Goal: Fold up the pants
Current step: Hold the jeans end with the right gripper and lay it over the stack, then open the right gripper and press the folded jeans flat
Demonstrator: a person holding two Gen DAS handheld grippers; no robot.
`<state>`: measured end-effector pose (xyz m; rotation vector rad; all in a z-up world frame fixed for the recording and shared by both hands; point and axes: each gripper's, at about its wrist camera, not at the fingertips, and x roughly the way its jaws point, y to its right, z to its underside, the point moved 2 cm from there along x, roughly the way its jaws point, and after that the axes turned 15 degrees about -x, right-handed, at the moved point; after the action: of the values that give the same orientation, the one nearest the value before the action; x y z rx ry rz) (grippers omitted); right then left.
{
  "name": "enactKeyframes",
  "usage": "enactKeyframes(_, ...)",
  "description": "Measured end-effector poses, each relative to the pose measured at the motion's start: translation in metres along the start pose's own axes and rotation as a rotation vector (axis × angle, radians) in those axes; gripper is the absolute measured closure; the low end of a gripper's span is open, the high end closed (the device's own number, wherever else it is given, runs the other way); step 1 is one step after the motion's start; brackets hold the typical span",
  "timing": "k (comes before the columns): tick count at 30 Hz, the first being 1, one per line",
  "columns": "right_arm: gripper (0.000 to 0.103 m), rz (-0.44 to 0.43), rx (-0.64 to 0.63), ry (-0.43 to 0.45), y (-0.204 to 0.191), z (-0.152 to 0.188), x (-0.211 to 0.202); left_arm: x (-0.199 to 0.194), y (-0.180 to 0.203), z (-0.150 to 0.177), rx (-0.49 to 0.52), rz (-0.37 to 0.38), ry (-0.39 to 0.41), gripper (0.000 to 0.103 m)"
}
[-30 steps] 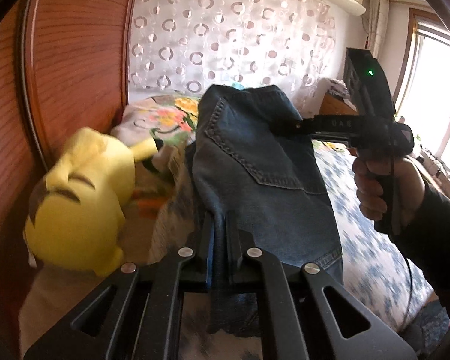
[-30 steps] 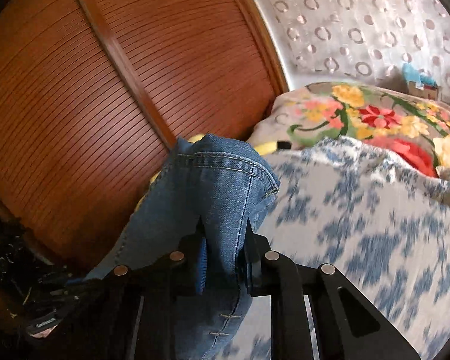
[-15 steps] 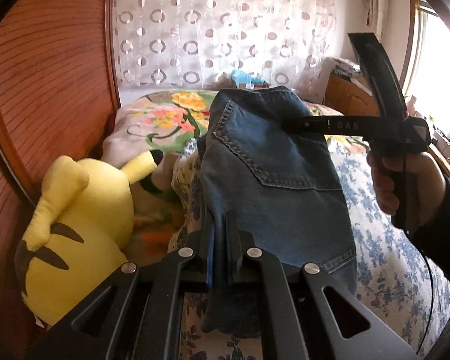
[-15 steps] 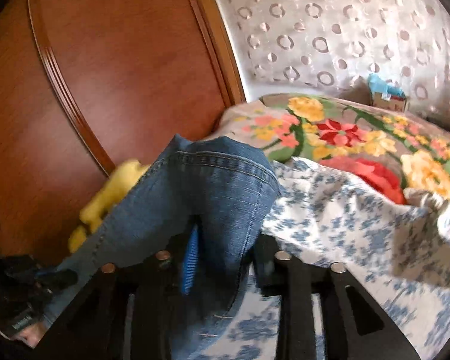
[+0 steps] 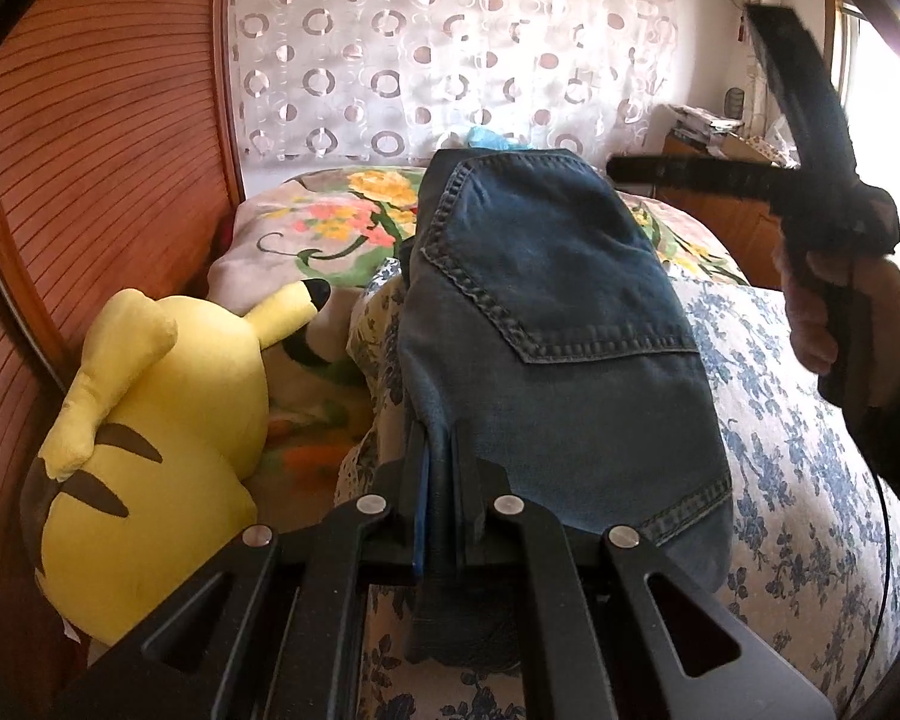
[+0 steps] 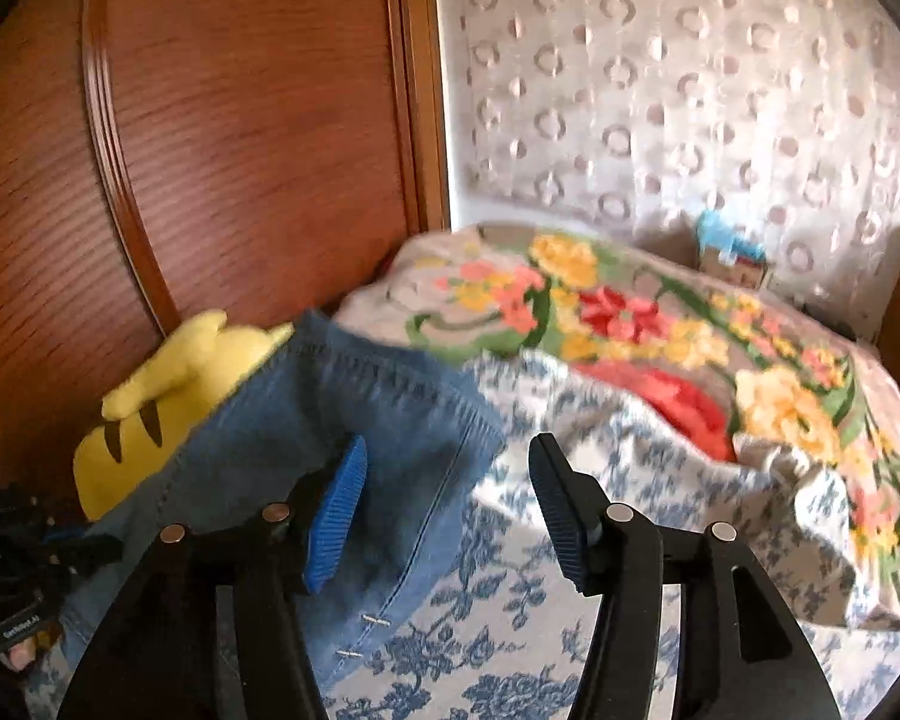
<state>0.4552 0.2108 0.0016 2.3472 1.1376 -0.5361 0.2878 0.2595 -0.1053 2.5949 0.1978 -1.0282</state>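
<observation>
Left tongs [image 5: 447, 480] clamped; right tongs [image 6: 450, 504] just opening

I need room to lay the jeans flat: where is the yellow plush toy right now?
In the left wrist view the yellow plush toy lies at the left, against the wooden headboard, just left of the jeans.

Wall: white lace curtain [image 5: 450, 60] with ring pattern hangs behind the bed.
Headboard: reddish-brown wood [image 5: 102, 138], curved moulding, on the left.
Bed: blue-flowered white cover [image 5: 780, 420]; floral blanket [image 6: 660, 324] near the curtain.
Window: bright daylight [image 5: 870, 90] at far right.
Cabinet: wooden [image 5: 708, 210], cluttered top, beside the window.
</observation>
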Motion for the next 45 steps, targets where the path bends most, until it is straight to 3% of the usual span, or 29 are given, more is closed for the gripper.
enactKeyframes(2,0.056,-0.071,-0.009,0.021,-0.008,0.000,-0.003,0.001,-0.001,0.002,-0.001,-0.002,-0.002,0.096)
enactKeyframes(3,0.068,-0.082,-0.031,0.021,-0.013,0.000,-0.003,0.001,-0.002,0.004,-0.003,-0.002,-0.004,0.096)
enactKeyframes(6,0.082,-0.090,-0.089,0.001,-0.027,-0.002,0.007,0.004,-0.005,0.006,-0.006,-0.003,-0.007,0.096)
enactKeyframes(10,0.083,-0.039,-0.108,-0.075,-0.017,-0.002,0.041,0.006,-0.004,0.006,-0.007,-0.004,-0.011,0.096)
enactKeyframes(13,0.083,-0.064,-0.087,-0.154,-0.010,0.004,0.072,0.006,-0.004,0.005,-0.008,-0.008,-0.008,0.096)
enactKeyframes(21,0.083,-0.028,-0.053,-0.117,-0.020,0.000,0.042,-0.013,0.000,0.002,-0.020,-0.016,0.026,0.096)
enactKeyframes(24,0.083,-0.059,-0.054,-0.103,-0.031,0.002,0.026,-0.033,0.004,0.001,-0.007,-0.039,0.072,0.096)
enactKeyframes(25,0.083,-0.073,-0.059,-0.100,-0.035,0.007,0.020,-0.036,0.004,0.002,-0.009,-0.032,0.074,0.093)
enactKeyframes(29,0.083,-0.108,-0.077,-0.116,-0.045,0.023,0.005,-0.047,0.011,0.009,0.006,-0.007,0.078,0.062)
enactKeyframes(33,0.083,-0.120,-0.063,-0.121,-0.047,0.034,-0.008,-0.038,0.009,0.023,-0.012,-0.017,0.037,0.058)
enactKeyframes(35,0.077,-0.126,-0.054,-0.119,-0.046,0.037,-0.011,-0.028,0.004,0.033,-0.023,-0.038,-0.002,0.058)
enactKeyframes(39,0.053,-0.141,-0.058,-0.121,-0.051,0.040,-0.016,-0.017,-0.004,0.046,-0.052,-0.042,-0.038,0.054)
enactKeyframes(45,0.021,-0.154,-0.084,-0.131,-0.063,0.040,-0.012,-0.013,-0.009,0.048,-0.078,-0.061,-0.033,0.034)
